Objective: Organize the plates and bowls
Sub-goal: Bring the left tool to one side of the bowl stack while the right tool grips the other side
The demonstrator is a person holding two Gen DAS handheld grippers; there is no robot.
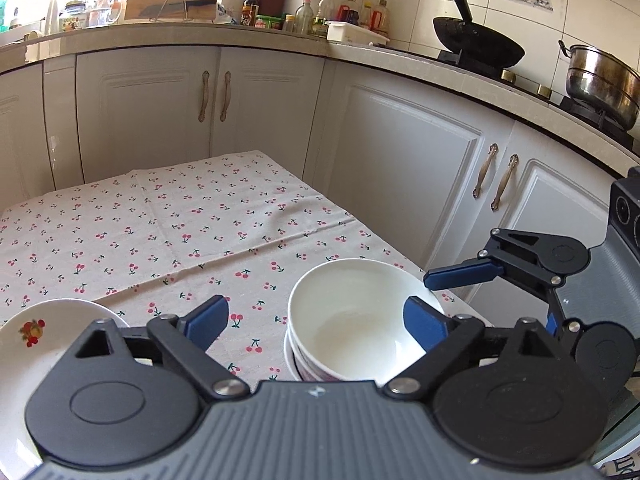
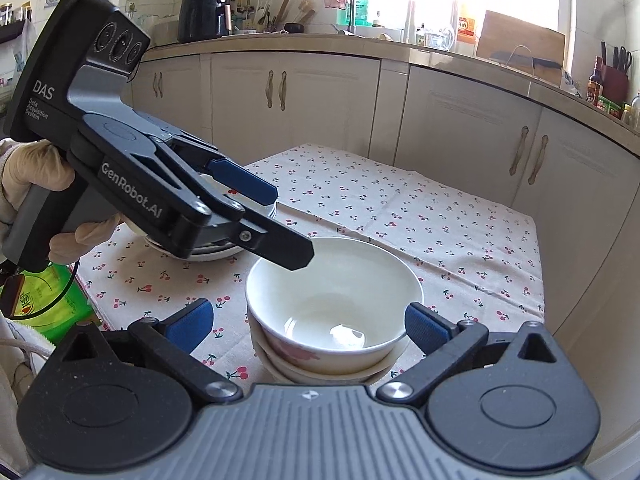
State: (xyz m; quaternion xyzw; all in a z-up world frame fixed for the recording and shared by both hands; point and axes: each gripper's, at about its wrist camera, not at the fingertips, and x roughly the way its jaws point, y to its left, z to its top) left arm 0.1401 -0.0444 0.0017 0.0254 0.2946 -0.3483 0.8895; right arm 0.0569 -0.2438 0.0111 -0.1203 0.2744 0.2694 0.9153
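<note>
A stack of white bowls [image 2: 332, 300] stands on the cherry-print tablecloth [image 2: 400, 216]; the top one has a pink flower on its side. My right gripper [image 2: 308, 322] is open, with the stack between its blue pads and a gap on the left side. In the left wrist view the same bowls [image 1: 352, 320] sit near the table's right edge. My left gripper [image 1: 316, 322] is open, its right pad in front of the bowl's rim. From the side, the left gripper [image 2: 288, 226] hovers at the bowl's far-left rim with nothing in it. A stack of plates [image 2: 224, 254] lies behind it.
A fruit-patterned plate [image 1: 48, 332] lies at the lower left. White cabinets [image 1: 400, 160] wrap around the table. A wok [image 1: 476, 44] and a steel pot [image 1: 600, 80] sit on the stove. A gloved hand [image 2: 36, 168] holds the left gripper above a green bottle [image 2: 40, 300].
</note>
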